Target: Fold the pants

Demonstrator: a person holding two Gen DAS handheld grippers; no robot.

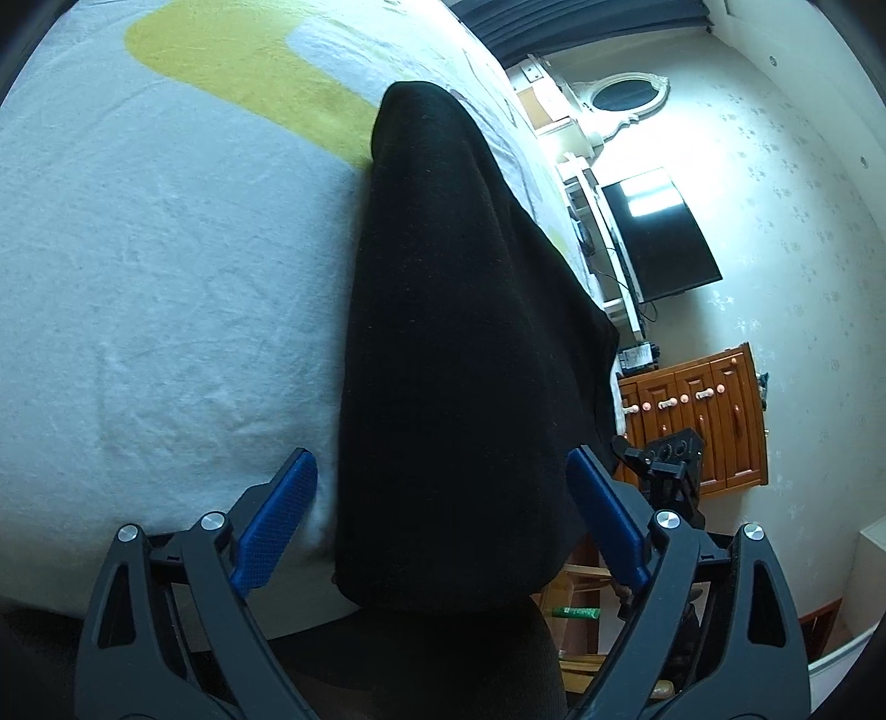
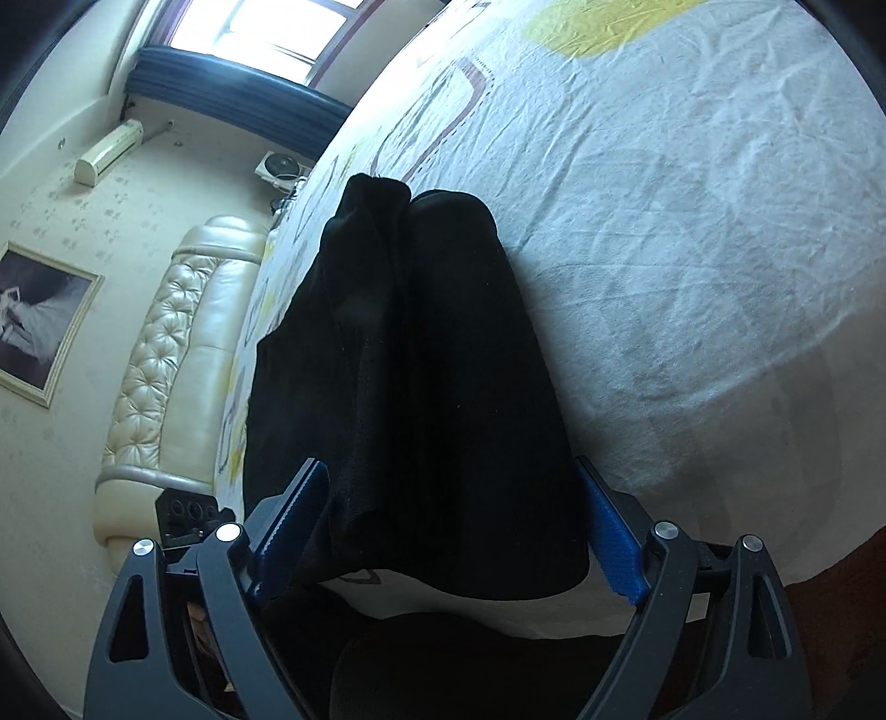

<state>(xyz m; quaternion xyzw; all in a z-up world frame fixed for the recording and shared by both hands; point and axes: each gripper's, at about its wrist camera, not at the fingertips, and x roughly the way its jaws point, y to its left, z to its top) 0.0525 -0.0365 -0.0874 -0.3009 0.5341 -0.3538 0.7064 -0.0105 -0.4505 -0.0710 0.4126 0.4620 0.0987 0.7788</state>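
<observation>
The black pants (image 1: 459, 343) lie on a bed (image 1: 138, 288) covered with a pale, wrinkled sheet that carries a broad yellow shape (image 1: 249, 72) and thin printed outlines. They are gathered into a long, narrow dark band running away from both cameras, its near end at the edge of the mattress closest to the person. In the right wrist view the far end shows two rounded lobes side by side, one slightly beyond the other, with a seam line between them. The left gripper (image 1: 443, 526) stands with its jaws wide apart, the blue pads (image 1: 277, 526) set on either side of the near end of the pants; a strip of sheet shows between the left pad and the cloth, and nothing is clamped. The right gripper (image 2: 451, 531) is likewise spread wide, its pads flanking the near end of the band; the cloth fills the gap between them, but whether either pad touches it cannot be told, and it is not pinched. Beyond the bed, the left wrist view shows a dark screen (image 1: 659, 238) on the wall, a wooden cabinet (image 1: 703, 421) and an oval mirror (image 1: 626, 94); the right wrist view shows a tufted cream headboard (image 2: 177, 343), a framed picture (image 2: 39, 321) and a window (image 2: 266, 27).
</observation>
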